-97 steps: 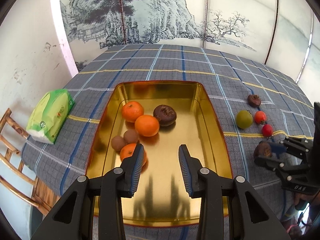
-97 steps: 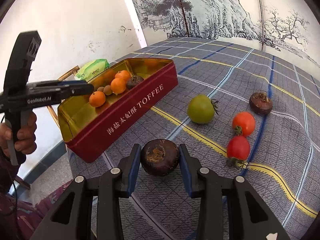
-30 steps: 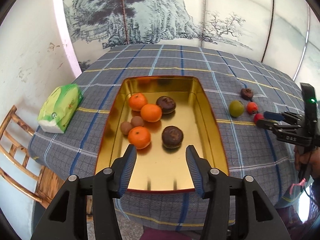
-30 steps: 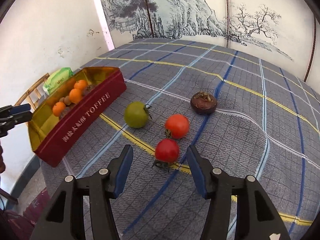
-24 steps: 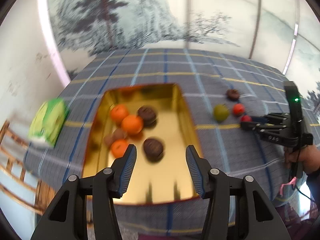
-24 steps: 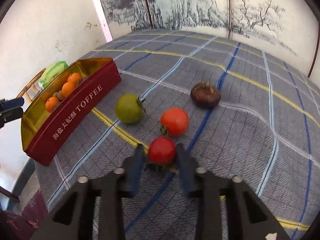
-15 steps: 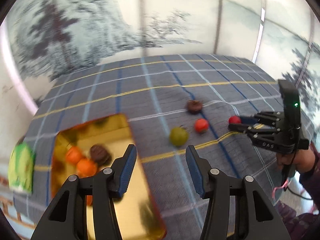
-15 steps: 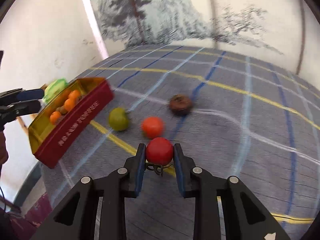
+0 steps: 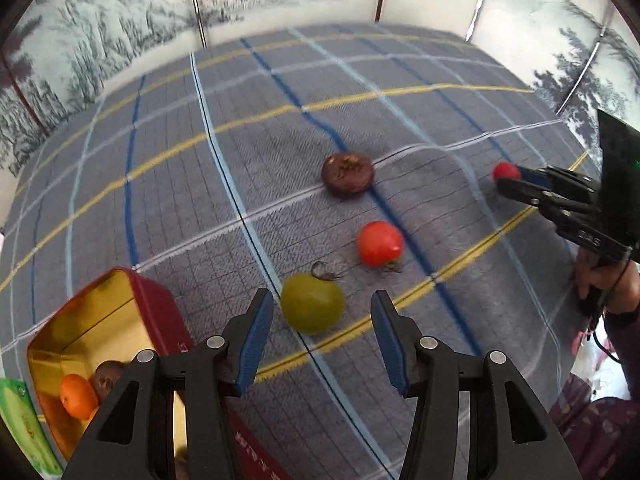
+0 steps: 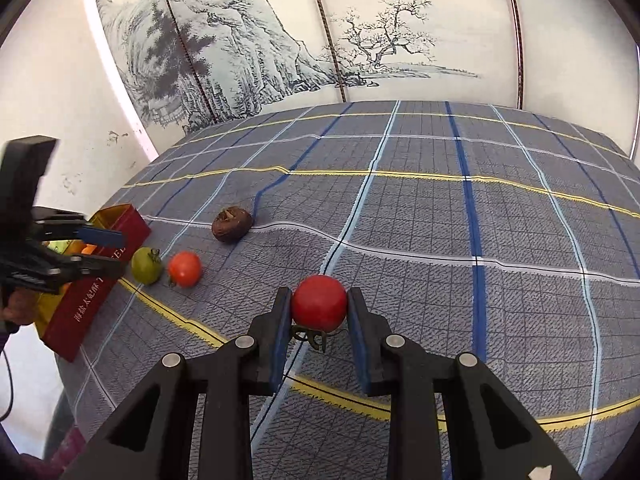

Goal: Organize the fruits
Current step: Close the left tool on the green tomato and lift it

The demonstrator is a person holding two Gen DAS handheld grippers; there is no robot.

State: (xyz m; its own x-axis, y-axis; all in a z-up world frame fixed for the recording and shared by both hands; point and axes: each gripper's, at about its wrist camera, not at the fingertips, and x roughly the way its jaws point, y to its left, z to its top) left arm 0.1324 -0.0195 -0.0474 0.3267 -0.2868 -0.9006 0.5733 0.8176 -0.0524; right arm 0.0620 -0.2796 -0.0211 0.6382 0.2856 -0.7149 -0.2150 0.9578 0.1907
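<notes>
At the far left of the left wrist view stands the red toffee tin (image 9: 160, 312) with its golden inside, near the corner of the desk (image 9: 240, 128). Oranges (image 9: 78, 396) and a dark brown fruit (image 9: 108, 374) already lie in it. The tin is close to the desk edge, so I think a careless push from a claw could shift it toward the drop.

Next to the right, the left claw (image 9: 322, 334) is open and empty, and the green tomato (image 9: 313, 308) lies on the cloth between its fingers but not touched. It is round and can roll away if only one finger reaches it first. Its dry stalk points toward the red tomato (image 9: 379, 243) just beside, which a wide finger might knock. The dark brown fruit (image 9: 347, 175) behind them is well apart and looks safe.

Further right, the right claw (image 10: 319, 312) is closed on a small red tomato (image 10: 319, 302), and the pads press it at both sides above the cloth. I judge the skin to be soft, so too much squeeze may burst it, and too little may let it slip on the way to the tin. Both claws will want the same tin, so they could collide there.
</notes>
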